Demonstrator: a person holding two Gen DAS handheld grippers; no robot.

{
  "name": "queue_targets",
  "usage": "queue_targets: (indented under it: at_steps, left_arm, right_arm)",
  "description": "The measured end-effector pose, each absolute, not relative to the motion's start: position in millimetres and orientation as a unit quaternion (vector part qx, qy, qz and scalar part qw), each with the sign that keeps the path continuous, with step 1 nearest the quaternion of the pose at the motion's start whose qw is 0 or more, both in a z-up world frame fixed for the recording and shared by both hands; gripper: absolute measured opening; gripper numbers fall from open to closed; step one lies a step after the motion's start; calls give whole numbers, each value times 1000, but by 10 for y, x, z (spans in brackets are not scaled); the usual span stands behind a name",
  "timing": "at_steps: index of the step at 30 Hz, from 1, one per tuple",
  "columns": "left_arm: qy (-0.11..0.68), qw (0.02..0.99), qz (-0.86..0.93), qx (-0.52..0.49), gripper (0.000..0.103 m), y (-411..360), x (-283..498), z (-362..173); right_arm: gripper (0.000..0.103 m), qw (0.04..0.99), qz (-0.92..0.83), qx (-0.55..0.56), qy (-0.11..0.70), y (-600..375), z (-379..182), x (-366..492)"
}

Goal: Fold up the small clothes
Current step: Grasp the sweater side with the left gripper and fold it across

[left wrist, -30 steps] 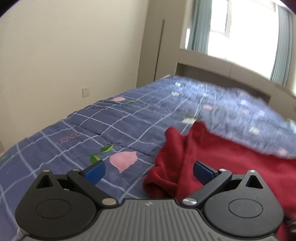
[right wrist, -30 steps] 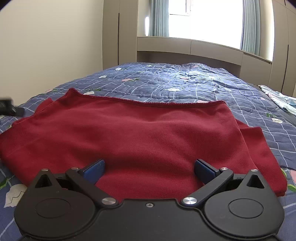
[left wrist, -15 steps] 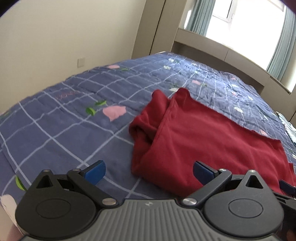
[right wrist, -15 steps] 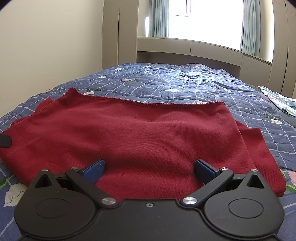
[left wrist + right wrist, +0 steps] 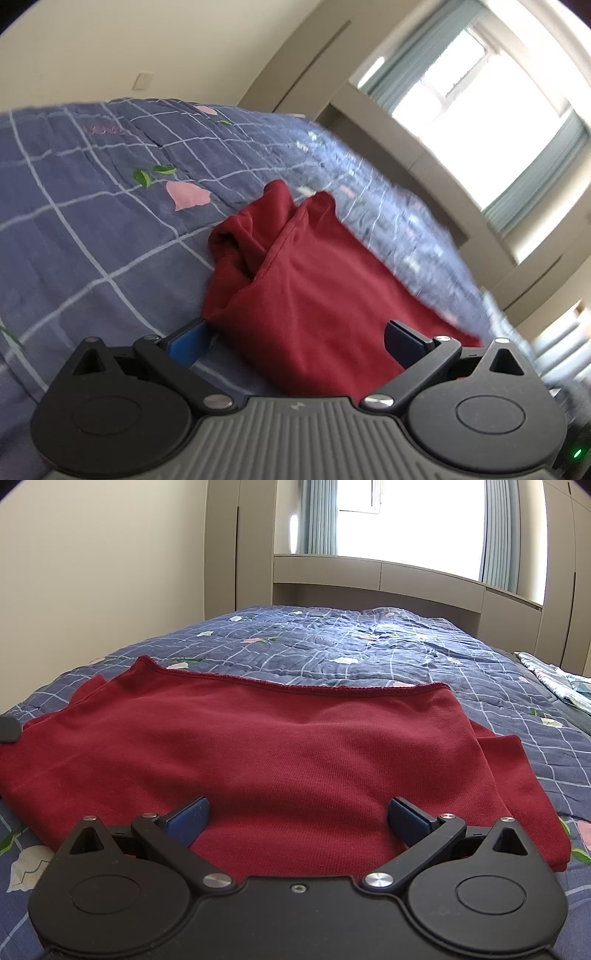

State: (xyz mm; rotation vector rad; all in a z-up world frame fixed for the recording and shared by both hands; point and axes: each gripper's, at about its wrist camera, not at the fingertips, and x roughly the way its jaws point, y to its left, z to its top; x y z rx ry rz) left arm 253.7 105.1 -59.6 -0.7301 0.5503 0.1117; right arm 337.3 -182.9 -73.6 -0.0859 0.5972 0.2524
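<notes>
A dark red knit garment (image 5: pixel 280 746) lies spread flat on the blue checked quilt (image 5: pixel 369 646), hem edge at the far side. In the left wrist view the garment (image 5: pixel 314 295) shows its bunched left end. My left gripper (image 5: pixel 295 339) is open and empty, tilted, right at the garment's near left corner. My right gripper (image 5: pixel 297 818) is open and empty, low over the garment's near edge. A dark tip of the left gripper (image 5: pixel 9 729) shows at the left edge of the right wrist view.
The quilt (image 5: pixel 92 206) covers a large bed. A wall and cupboards (image 5: pixel 236 546) stand at the left and far end, under a bright window (image 5: pixel 410 520). A pale patterned cloth (image 5: pixel 554 675) lies at the bed's right edge.
My left gripper has swung in and tilted, coming closer to the garment's left near corner. My right gripper has stayed still.
</notes>
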Motion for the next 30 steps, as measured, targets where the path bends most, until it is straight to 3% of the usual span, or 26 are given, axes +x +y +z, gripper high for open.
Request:
queue_targets:
  at_steps: [5,12,13,14,15,19,30]
  left_arm:
    - [251,878,74,-401,76,1174,2529,-721]
    - [247,873,87,-412,79,1177,2603,-755]
    - [246,874,99,-407,68,1156,2601,-747]
    - [249,874,112,-401,44,1137,2612,-745]
    - [257,873,120,-397,32,1127,2640,-750]
    - [256,862,117,-421,14,1175,2670,-795]
    - [194,934,-29,-300,10,738,3033,-49]
  right_arm:
    - [103,947,124,-43,293,-1831,-736,3372]
    - [103,947,123,-43,293,-1829,-738,3372]
    - [103,947,123,-43,293,-1829,-738,3371]
    - [103,947,123,-42,293,-1829,-738,3371]
    - [103,947,123,-42,293,-1828,-739,3372]
    - [103,947,123,-43,295,-1826,-738,3374]
    - [103,949,149,-59,272,-2499,-333,3271]
